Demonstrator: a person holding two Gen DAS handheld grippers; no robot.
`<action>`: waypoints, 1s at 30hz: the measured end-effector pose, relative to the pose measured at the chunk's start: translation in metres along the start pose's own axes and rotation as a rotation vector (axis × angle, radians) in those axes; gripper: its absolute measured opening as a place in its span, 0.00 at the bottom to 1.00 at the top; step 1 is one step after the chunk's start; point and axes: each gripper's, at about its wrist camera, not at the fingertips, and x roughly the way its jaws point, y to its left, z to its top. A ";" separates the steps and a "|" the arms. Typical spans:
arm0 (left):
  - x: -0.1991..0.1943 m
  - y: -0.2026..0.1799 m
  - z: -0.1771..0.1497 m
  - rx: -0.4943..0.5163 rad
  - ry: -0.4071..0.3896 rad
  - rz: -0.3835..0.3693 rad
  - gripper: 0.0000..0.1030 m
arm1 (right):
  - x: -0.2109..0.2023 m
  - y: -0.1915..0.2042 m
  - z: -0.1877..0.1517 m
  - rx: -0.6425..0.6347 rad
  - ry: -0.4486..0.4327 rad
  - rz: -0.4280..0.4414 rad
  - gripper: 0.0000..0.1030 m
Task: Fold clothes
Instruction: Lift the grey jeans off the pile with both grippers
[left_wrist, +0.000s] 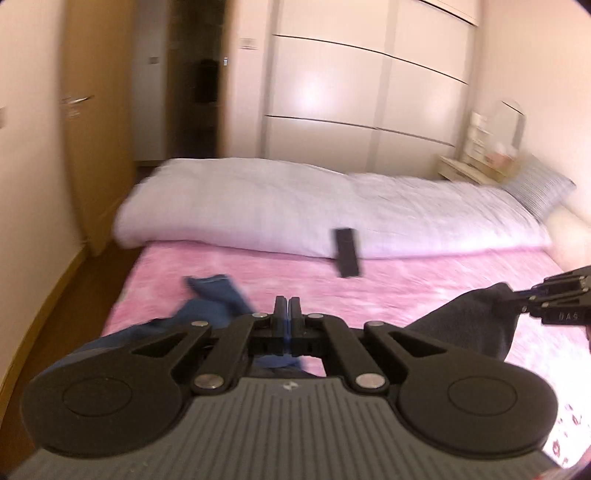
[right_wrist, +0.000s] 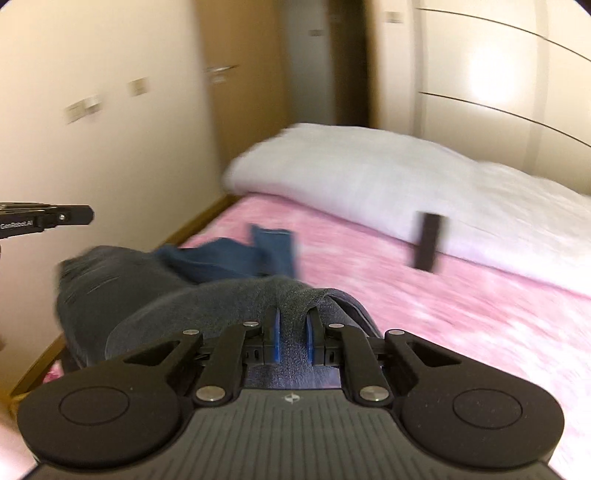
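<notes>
Nearest the right wrist camera, the right gripper (right_wrist: 293, 325) is clamped on a fold of the dark grey garment (right_wrist: 155, 295), cloth bunched between its blue pads, so the piece hangs from a firm pinch rather than a loose drape. In the left wrist view the left gripper (left_wrist: 287, 317) has its jaws pressed together on a thin sliver of blue fabric (whether that is the same garment's edge I cannot tell for sure). Holding two points apart and above the bed seems meant to let the cloth spread and hang straight before it is laid down to fold. Just beyond, a blue garment (left_wrist: 212, 295) lies crumpled on the pink bedsheet (left_wrist: 424, 280), waiting to the left. Farther off, a dark remote (left_wrist: 346, 256) rests at the edge of the white duvet (left_wrist: 295, 206), which is heaped along the far side, leaving the near sheet free as a folding surface. Behind stands a pale wardrobe (left_wrist: 369, 92).
</notes>
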 end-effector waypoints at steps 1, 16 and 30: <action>0.008 -0.020 0.000 0.019 0.013 -0.016 0.00 | -0.012 -0.019 -0.009 0.028 -0.004 -0.029 0.12; 0.055 -0.233 -0.096 0.041 0.305 -0.041 0.01 | -0.156 -0.286 -0.134 0.223 -0.036 -0.331 0.10; 0.118 -0.303 -0.150 0.362 0.444 -0.085 0.41 | -0.171 -0.373 -0.236 0.289 0.198 -0.625 0.11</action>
